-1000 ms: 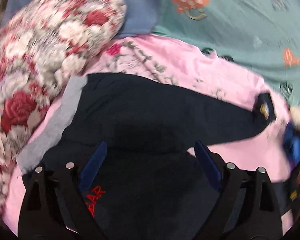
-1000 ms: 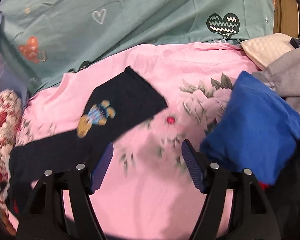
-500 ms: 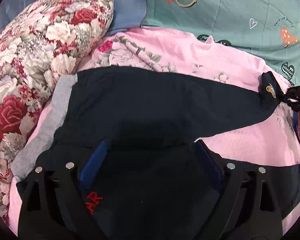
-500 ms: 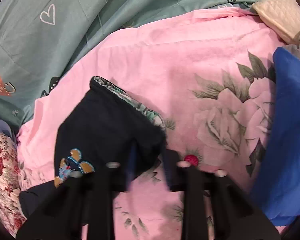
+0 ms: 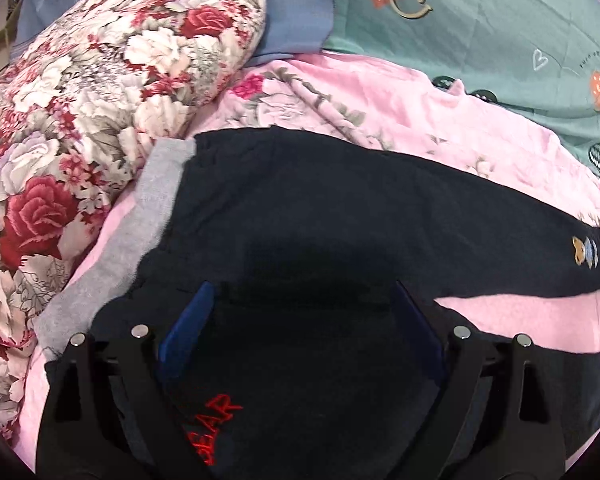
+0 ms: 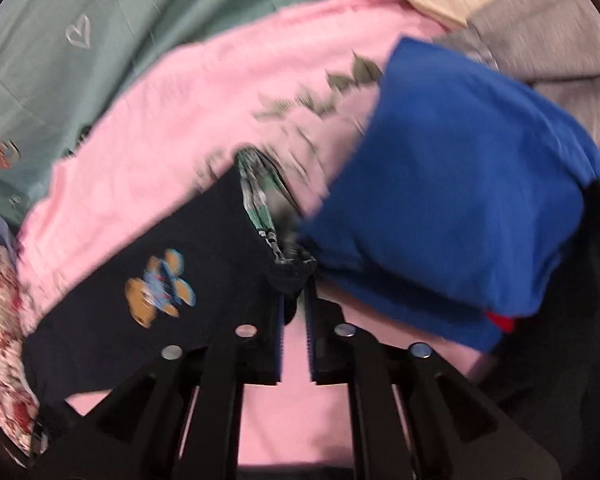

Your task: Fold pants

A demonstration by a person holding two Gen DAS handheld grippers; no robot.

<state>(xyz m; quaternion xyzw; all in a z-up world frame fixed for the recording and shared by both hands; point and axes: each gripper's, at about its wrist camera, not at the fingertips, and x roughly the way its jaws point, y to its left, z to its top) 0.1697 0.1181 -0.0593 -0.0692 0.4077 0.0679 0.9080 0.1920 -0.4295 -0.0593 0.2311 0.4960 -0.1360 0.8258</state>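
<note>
Pants (image 5: pixel 340 220): one dark pair, spread on the bed's pink blanket (image 5: pixel 440 120). Grippers, two: left gripper (image 5: pixel 300 320) wide open, empty; right gripper (image 6: pixel 294 300), jaws lately reopening slightly, pinching a leg cuff (image 6: pixel 288 276). Right view blurred; far leg end cut off.

You see navy pants (image 5: pixel 340 216) with a grey waistband (image 5: pixel 140 240), red stitched lettering (image 5: pixel 216 428) and a tan-and-blue bear patch (image 6: pixel 160 288), on a pink floral blanket (image 5: pixel 380 108); beside them a red-and-white rose quilt (image 5: pixel 100 100), a teal heart-print sheet (image 5: pixel 480 32) and a bright blue garment (image 6: pixel 460 184).
</note>
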